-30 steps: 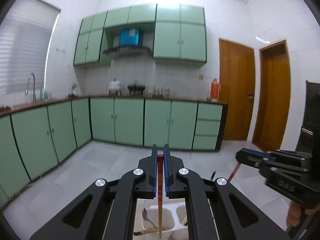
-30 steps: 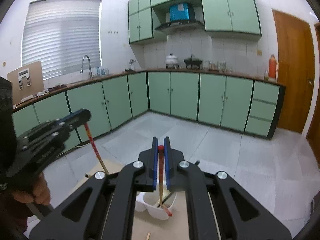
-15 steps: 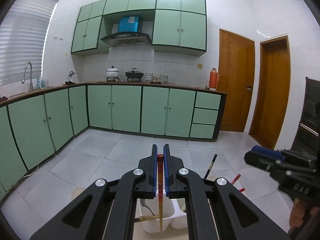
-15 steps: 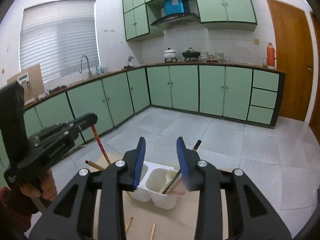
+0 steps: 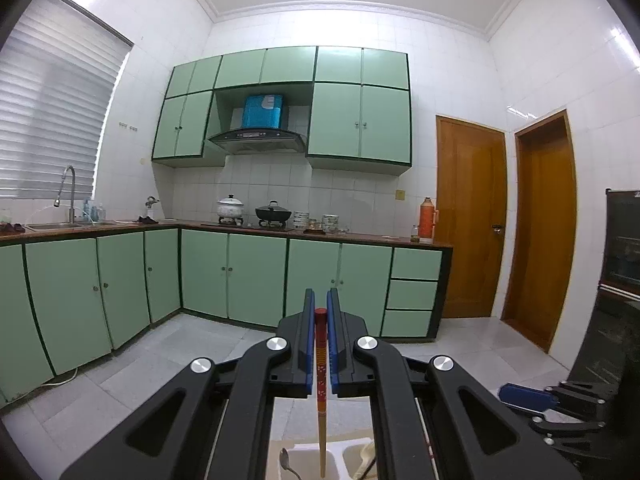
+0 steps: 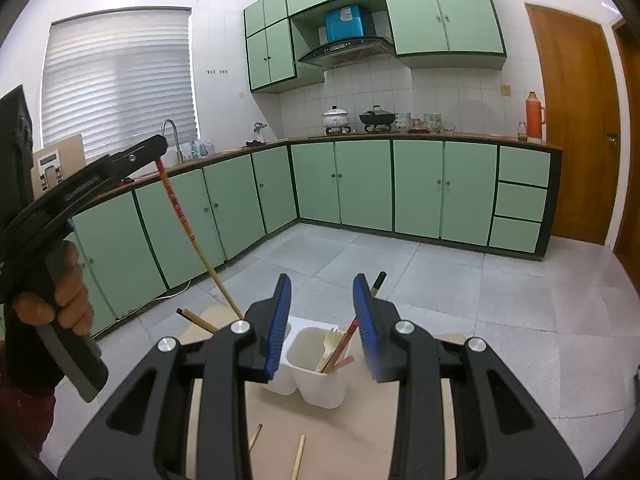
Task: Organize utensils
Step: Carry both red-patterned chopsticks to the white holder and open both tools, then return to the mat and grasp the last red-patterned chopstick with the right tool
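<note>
A kitchen with mint-green cabinets (image 6: 416, 188), white tiled walls and a pale tiled floor (image 6: 480, 292) fills both views. Low in the right wrist view lies a light wooden desk (image 6: 352, 440). On it stands a white utensil holder (image 6: 320, 380) with side-by-side compartments.

The left gripper (image 5: 321, 344) is clamped on a chopstick (image 5: 321, 392) with a red patterned top and a bare wooden lower half. In the left wrist view the chopstick hangs upright between the blue pads, and its lower end reaches down into a compartment of the holder, beside a metal spoon (image 5: 286, 462). From the right wrist view the same gripper (image 6: 158, 148) appears at the left, held in the person's left hand (image 6: 60, 292), with the chopstick slanting down toward the holder, its tip hidden behind the right gripper's body.

The right gripper (image 6: 322, 320) hovers just above the holder with its jaws wide apart and nothing between them. Below it, the nearer compartment holds a pale fork (image 6: 330, 344), a red chopstick (image 6: 346, 340) and a dark chopstick (image 6: 377, 282), all leaning.

Two short wooden sticks (image 6: 298, 456) lie loose on the desk in front of the holder.
</note>
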The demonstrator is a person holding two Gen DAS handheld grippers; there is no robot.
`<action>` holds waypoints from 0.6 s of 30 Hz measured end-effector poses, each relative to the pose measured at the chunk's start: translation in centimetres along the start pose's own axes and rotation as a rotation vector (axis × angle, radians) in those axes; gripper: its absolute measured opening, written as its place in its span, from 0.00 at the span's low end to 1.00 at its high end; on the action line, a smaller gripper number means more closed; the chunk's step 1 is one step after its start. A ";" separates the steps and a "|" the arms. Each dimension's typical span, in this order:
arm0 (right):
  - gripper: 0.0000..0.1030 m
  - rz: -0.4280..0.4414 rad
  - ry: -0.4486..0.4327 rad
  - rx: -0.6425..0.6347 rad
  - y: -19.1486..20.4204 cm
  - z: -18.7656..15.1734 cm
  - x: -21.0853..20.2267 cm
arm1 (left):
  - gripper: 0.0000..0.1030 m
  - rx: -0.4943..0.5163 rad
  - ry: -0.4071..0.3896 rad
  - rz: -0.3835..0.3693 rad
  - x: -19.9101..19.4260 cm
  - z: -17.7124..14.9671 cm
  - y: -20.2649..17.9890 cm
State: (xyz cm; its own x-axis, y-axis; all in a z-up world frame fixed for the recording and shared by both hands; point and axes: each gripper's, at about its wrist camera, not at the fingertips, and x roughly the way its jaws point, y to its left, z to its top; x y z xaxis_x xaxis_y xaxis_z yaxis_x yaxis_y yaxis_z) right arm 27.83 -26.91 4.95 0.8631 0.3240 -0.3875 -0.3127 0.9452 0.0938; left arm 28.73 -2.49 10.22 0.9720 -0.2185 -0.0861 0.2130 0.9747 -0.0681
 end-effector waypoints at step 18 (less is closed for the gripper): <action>0.31 -0.021 0.038 0.007 0.9 -0.4 2.0 | 0.36 -0.025 0.210 0.015 2.3 -7.3 1.7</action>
State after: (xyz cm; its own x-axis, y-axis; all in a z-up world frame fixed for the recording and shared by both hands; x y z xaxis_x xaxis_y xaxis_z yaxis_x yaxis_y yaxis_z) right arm 29.13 -25.42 3.85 0.8537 0.3027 -0.4237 -0.2920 0.9520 0.0917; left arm 30.63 -1.72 2.69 0.9327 -0.2115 -0.2920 0.1934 0.9770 -0.0897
